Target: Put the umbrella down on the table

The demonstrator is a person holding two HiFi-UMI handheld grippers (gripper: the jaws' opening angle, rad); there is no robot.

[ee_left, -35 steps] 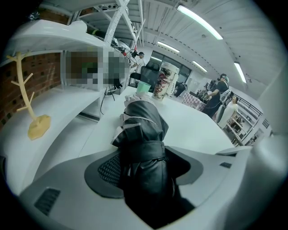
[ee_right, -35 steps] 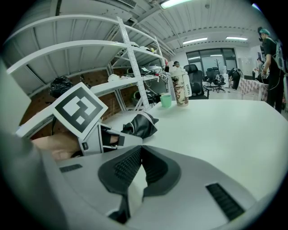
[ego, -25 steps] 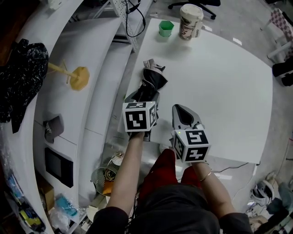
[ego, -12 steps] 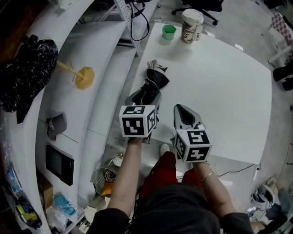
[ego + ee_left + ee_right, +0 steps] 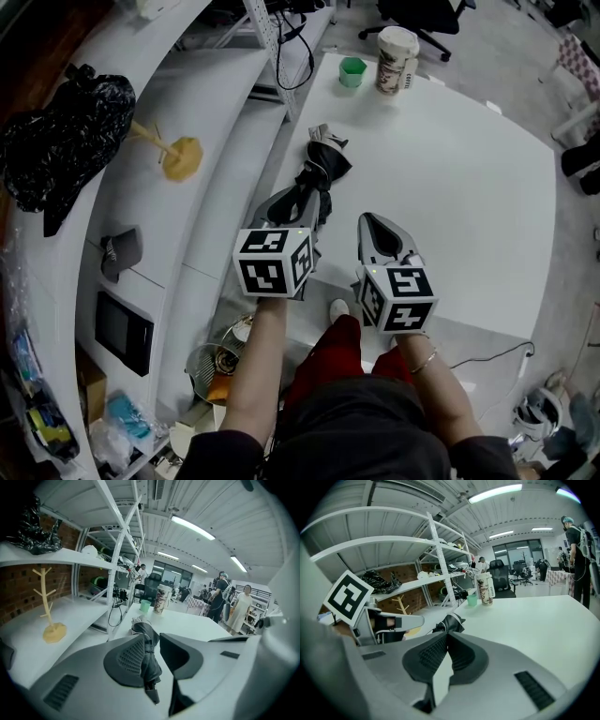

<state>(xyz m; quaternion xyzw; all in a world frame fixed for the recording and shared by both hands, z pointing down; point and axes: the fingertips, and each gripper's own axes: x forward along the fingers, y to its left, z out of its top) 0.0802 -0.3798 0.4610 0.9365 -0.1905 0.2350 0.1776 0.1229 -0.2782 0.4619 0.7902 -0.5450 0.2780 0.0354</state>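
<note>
At counter's (image 5: 450, 187) left edge, left tool (image 5: 152, 636), jaws just closing, grips umbrella's (image 5: 323, 169) near end; its long axis runs straight ahead. Right tool (image 5: 446, 637) closed, empty.

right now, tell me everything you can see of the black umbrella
The folded black fabric umbrella is a short, collapsed bundle of soft, wrinkled cloth, with lighter grey folds bunched at its far end. It lies lengthwise along the left edge of the white table, pointing away from the person. The left claw has just been closing and now clamps the near part, pressing the cloth from both sides. A small dark end piece hangs below the jaws. Nothing else appears to touch it.
</note>
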